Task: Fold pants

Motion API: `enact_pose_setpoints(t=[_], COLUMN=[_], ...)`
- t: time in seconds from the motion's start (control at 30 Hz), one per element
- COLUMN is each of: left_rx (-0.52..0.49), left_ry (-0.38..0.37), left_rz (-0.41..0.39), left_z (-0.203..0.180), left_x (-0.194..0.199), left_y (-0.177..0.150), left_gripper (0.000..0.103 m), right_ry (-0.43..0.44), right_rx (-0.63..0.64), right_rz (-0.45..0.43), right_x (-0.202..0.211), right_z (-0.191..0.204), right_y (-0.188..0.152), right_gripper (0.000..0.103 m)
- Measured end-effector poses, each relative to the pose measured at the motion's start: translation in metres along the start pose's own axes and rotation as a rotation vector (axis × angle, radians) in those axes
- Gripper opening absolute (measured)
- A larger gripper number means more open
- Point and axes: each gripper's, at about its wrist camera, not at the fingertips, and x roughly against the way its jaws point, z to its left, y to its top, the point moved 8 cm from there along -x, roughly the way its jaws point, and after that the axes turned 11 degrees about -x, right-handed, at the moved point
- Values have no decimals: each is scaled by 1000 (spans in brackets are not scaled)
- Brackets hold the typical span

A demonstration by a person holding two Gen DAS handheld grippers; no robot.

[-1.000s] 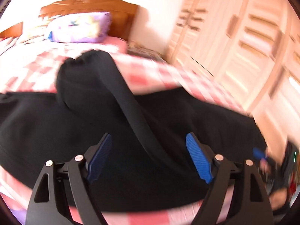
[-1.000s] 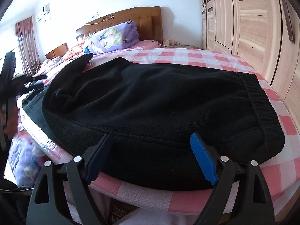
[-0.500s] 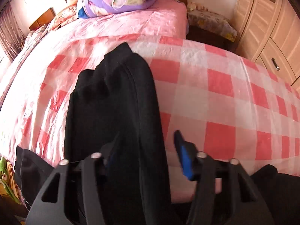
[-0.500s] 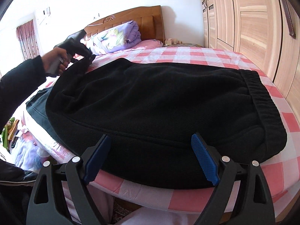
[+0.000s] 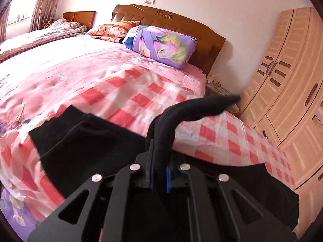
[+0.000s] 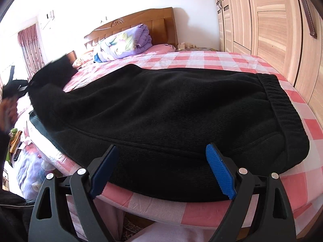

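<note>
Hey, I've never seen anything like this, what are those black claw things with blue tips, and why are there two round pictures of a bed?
Those are two hand-held grippers, one in each of a person's hands, each with a fisheye camera looking along its jaws. One picture comes from the left gripper, the other from the right gripper. On the bed, covered by a pink checked sheet, lie black pants being folded. The left gripper is shut on a pant leg, lifting its end off the sheet. The right gripper is open, holding nothing, at the pants' near edge. A rolled purple quilt sits by the headboard; a wardrobe stands alongside.
</note>
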Motion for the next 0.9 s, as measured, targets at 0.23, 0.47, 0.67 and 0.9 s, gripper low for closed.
enact_pose_setpoints(t=[0.23,0.47,0.67,0.9], left_rx=[86,7,-371,-852], left_ry=[49,179,386,315], left_rz=[166,142,16,144], left_z=[61,64,21,-71], left_x=[-25,-5,39,-20], left_y=[-93,-98,-39,-45], left_gripper=[15,85,91,91], right_ry=[-9,-8,-13,-2], right_rx=[-9,-8,-1,-10], right_rz=[9,15,8,13], right_x=[1,-1,-2,0], right_z=[1,1,2,2], right_y=[-1,1,0,-2], right_gripper=[86,86,87,87])
